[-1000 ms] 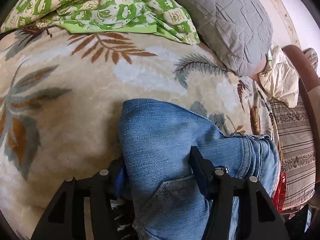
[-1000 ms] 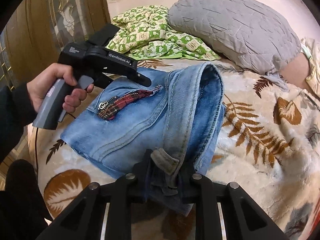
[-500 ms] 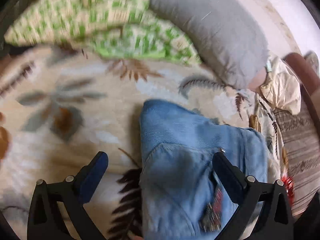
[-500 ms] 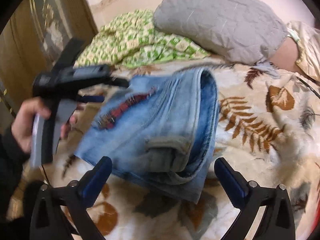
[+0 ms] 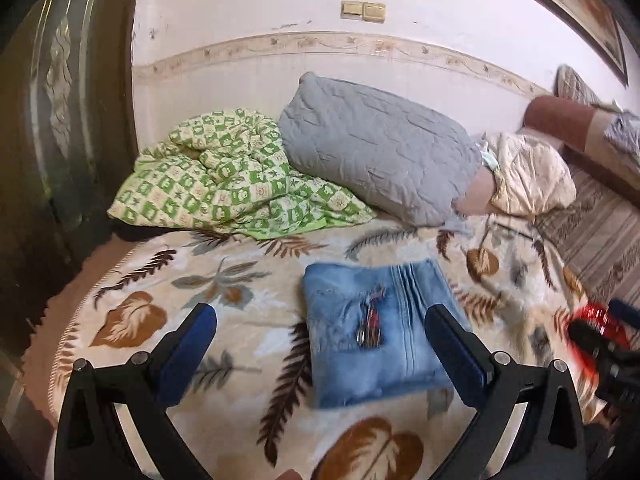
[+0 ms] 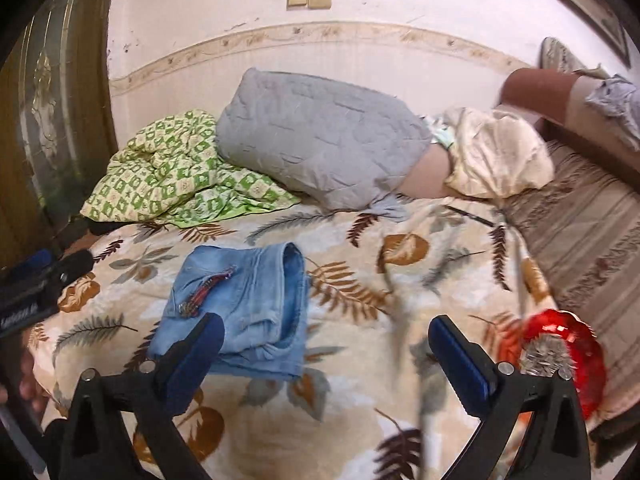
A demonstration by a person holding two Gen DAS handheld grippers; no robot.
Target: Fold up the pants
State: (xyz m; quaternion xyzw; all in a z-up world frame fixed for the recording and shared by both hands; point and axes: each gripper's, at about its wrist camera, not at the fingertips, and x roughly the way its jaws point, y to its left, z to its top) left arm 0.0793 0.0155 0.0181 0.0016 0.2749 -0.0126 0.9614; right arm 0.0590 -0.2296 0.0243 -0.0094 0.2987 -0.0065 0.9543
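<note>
The blue denim pants lie folded into a compact bundle on the leaf-patterned blanket, with a red plaid patch on top. They also show in the right wrist view. My left gripper is open and empty, raised above and in front of the bundle. My right gripper is open and empty, raised to the right of the bundle. The left gripper's body shows at the left edge of the right wrist view.
A grey quilted pillow and a green checked quilt lie at the back of the bed. A cream cloth sits at the right by a striped sofa. A red glass dish sits near the bed's right front. A dark wooden door stands left.
Both grippers let go of the pants, opened wide and pulled back and up. The folded bundle now lies free on the blanket.
</note>
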